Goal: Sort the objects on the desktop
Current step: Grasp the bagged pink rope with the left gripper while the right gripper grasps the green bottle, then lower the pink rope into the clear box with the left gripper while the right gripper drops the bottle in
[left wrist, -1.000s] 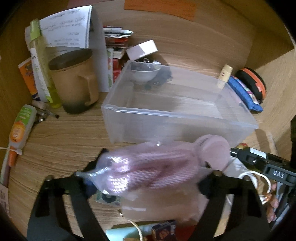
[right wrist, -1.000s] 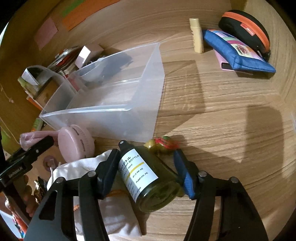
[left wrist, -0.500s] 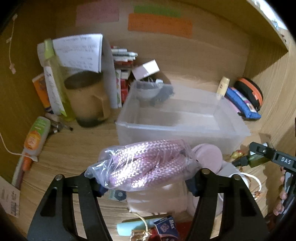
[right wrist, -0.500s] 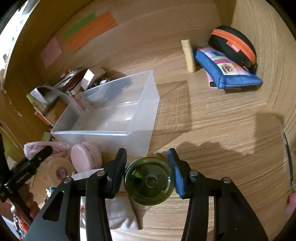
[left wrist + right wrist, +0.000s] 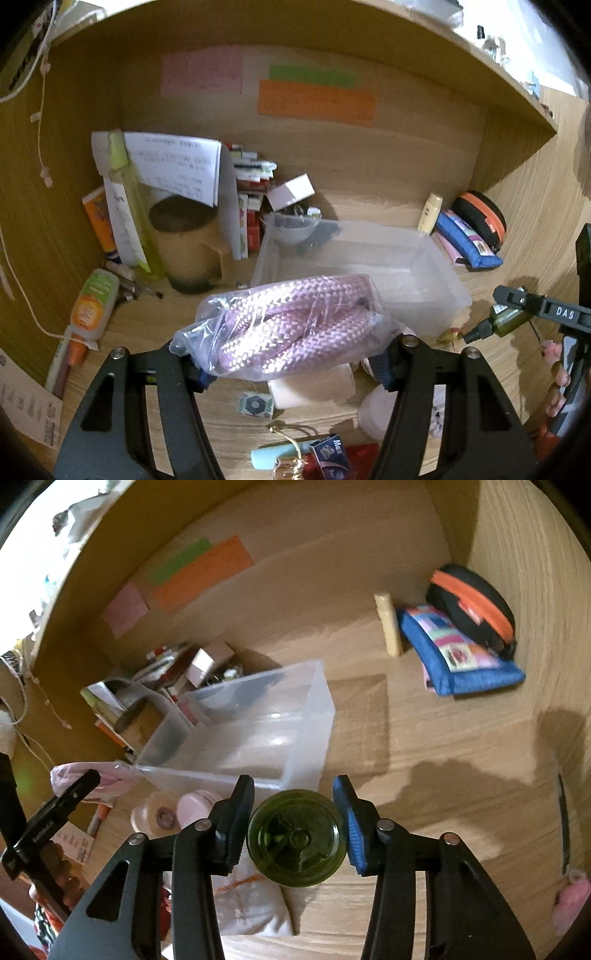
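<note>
Left gripper [image 5: 291, 356]: clenched on a clear plastic bag of pink braided rope [image 5: 291, 332], one finger pressing each end. The bag is clear of the desk [image 5: 207, 306], in front of the near wall of the clear plastic bin [image 5: 436, 291].

Right gripper [image 5: 295, 830]: grasping a green glass bottle [image 5: 297, 843], seen base-on, both pads against its sides. In the left wrist view the same bottle [image 5: 495, 325] is held off the desk, dark cap pointing toward the bin, at the bin's near right corner.

Bin: appears empty, standing mid-desk.

Below the rope bag, on the desk: a pale roll of tape [image 5: 155, 816], a round pink case [image 5: 197, 803] and a white cloth pouch [image 5: 251, 904], close together in front of the bin. Further forward, a small red-and-blue box [image 5: 330, 452] and a pale green tube [image 5: 277, 456].

Left of the bin: brown mug [image 5: 188, 243], yellow-green bottle [image 5: 140, 229] leaning against papers, orange-labelled tube [image 5: 92, 306] lying flat.

Behind the bin: a stack of small boxes and pens [image 5: 251, 177].

Right rear corner: cream stick [image 5: 388, 624], blue patterned pouch [image 5: 461, 653], black case with orange zip [image 5: 472, 605], the pouch touching the case.

Back wall: pink [image 5: 203, 70], green [image 5: 312, 75] and orange [image 5: 316, 103] notes.
</note>
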The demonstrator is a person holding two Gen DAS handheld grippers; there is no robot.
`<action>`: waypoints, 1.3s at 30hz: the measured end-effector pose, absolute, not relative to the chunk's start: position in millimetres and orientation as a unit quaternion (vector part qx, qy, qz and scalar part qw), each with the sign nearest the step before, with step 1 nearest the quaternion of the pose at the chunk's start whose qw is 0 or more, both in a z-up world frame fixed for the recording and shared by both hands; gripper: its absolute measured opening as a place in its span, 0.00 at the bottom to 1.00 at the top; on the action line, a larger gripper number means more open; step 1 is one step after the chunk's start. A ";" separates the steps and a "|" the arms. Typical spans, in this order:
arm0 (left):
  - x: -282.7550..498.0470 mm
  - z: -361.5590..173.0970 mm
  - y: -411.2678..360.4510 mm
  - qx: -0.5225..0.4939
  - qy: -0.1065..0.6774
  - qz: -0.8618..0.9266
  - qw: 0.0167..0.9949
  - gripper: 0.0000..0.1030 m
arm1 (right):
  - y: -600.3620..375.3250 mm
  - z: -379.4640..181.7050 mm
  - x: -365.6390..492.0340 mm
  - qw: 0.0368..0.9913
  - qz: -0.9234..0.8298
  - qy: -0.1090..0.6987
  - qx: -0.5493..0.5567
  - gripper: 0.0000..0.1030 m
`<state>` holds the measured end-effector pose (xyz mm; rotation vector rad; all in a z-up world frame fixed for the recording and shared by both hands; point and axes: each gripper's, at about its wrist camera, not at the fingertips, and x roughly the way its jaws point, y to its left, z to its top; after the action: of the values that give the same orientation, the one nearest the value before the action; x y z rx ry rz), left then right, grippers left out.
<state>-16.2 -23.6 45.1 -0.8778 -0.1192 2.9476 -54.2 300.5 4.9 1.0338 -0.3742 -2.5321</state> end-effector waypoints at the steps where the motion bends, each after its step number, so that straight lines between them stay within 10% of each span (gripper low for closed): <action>1: -15.9 47.9 -24.6 -0.283 -0.039 0.958 0.032 0.62 | 300.5 8.6 -54.1 0.191 -0.903 -0.131 0.363 0.40; 39: -166.7 24.5 11.0 -0.364 0.021 0.928 0.075 0.62 | 213.8 1.3 -156.0 0.203 -0.892 -0.008 0.403 0.37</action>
<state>-166.7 11.0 24.5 -1.0915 0.0629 2.7852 -156.0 213.8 1.3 1.1250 -0.0229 -2.4895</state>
